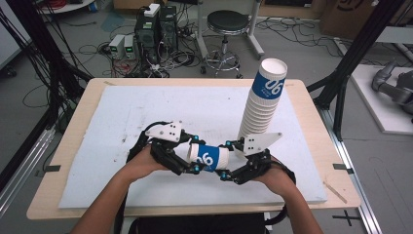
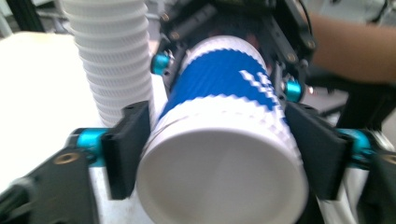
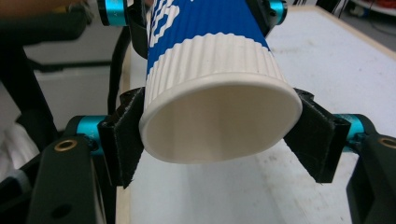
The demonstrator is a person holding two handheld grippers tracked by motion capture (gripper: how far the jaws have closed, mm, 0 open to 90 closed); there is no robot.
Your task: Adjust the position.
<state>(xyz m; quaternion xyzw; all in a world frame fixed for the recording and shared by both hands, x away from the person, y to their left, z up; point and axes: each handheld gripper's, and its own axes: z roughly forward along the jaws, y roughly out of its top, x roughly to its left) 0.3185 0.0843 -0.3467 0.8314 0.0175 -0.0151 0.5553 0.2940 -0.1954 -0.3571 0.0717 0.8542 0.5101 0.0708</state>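
While my left gripper [image 1: 194, 155] clamps its jaws on the blue cup [image 1: 209, 157], my right gripper's [image 1: 226, 160] jaws squeeze its open rim, beside the cup stack [image 1: 260, 102] on the tabletop [image 1: 146, 112]

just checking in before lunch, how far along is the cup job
Looks done: one cup is off the stack, which stands leaning on the table. In hand: the cup lies sideways above the mat, left tongs clamped at its base end, right tongs at its open rim. Left: it is not yet set down, and many cups remain nested.
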